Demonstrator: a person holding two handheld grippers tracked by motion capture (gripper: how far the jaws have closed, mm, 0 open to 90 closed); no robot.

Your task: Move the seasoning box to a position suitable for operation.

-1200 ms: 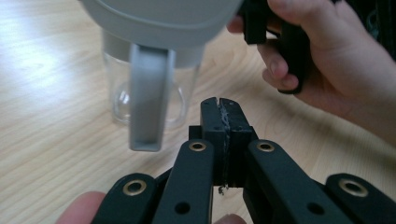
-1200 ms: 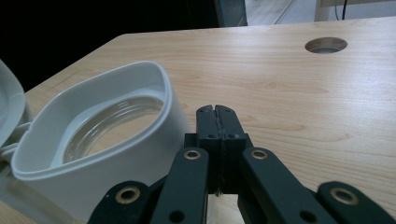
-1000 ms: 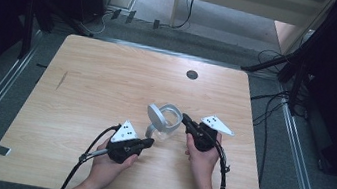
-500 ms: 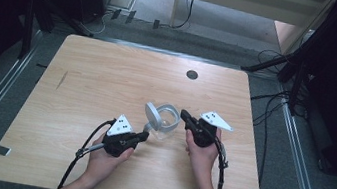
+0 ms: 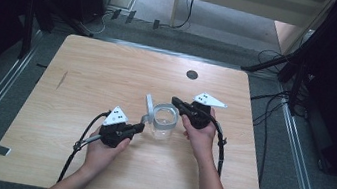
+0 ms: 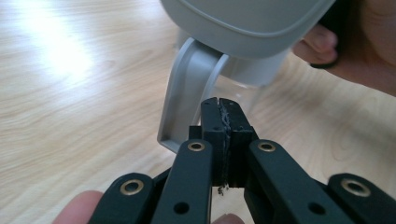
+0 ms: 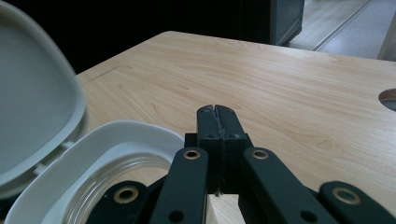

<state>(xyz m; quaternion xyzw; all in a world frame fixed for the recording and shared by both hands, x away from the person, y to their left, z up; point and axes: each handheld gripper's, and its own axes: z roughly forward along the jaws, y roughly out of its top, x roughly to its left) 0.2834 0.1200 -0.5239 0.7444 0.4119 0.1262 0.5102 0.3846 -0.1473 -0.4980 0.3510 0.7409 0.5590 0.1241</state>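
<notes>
I take the clear jar [image 5: 164, 122] as my landmark: it stands upright on the wooden table [image 5: 109, 70], a little toward my side of the table's middle, and its grey hinged lid [image 5: 149, 108] is swung up and open on the jar's left side. My left gripper [image 5: 137, 127] sits just beside the jar on that same left side, its tip at the grey handle loop [image 6: 184, 93] below the lid; in the left gripper view its jaws are pressed together with nothing between them, so I judge it is there to steady or nudge the jar rather than pinch it. My right gripper [image 5: 175, 100] rests at the jar's rim on the far-right side, jaws likewise pressed flat against each other and holding nothing; in the right gripper view the grey collar [image 7: 116, 140] of the mouth lies just left of the tip, which suggests to me a bracing position from the opposite side. Whether either tip actually touches the jar I cannot tell. By count: one jar, one lid, two grippers, two hands, one table, and one dark round cable hole [image 5: 191, 74] well beyond the jar toward the far edge.
</notes>
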